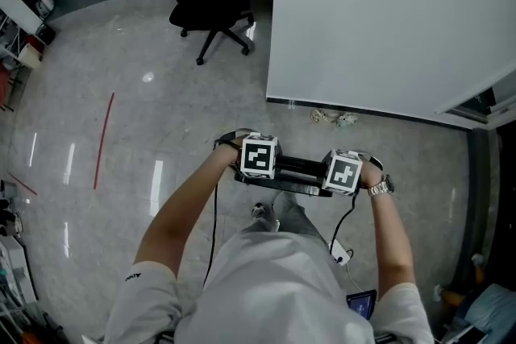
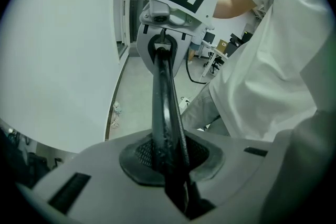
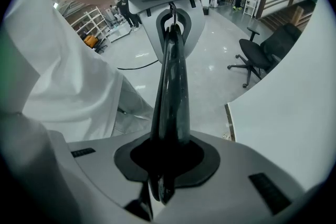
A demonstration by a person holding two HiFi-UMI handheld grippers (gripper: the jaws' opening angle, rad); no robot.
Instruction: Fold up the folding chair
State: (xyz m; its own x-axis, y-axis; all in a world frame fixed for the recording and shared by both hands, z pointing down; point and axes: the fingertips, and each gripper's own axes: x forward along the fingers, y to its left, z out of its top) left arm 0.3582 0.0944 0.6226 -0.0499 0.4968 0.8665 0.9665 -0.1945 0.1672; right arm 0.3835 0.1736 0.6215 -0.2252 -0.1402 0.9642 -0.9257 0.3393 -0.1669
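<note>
While the person stands on the grey floor (image 1: 121, 141), the folding chair (image 1: 297, 173) shows as a thin black slab held level in front of their waist. The left gripper (image 1: 256, 165) is clenched on one end of it. The right gripper (image 1: 342, 177) bites the other end, with the white bench (image 1: 387, 12) just ahead.

Folding chair (image 1: 297, 170) at centre, lying 9-to-3 across front of person (image 1: 274, 286); left tongs (image 1: 256, 165) on its 9 o'clock end, right tongs (image 1: 343, 177) on its 3 o'clock end; office chair (image 1: 211, 0) at 11 o'clock on floor (image 1: 137, 52); counter (image 1: 387, 20) at 1 o'clock, beyond tongs; litter (image 1: 334, 118) on floor just beside counter's near edge; floor stripe (image 1: 103, 141) at 9 o'clock, well apart.
</note>
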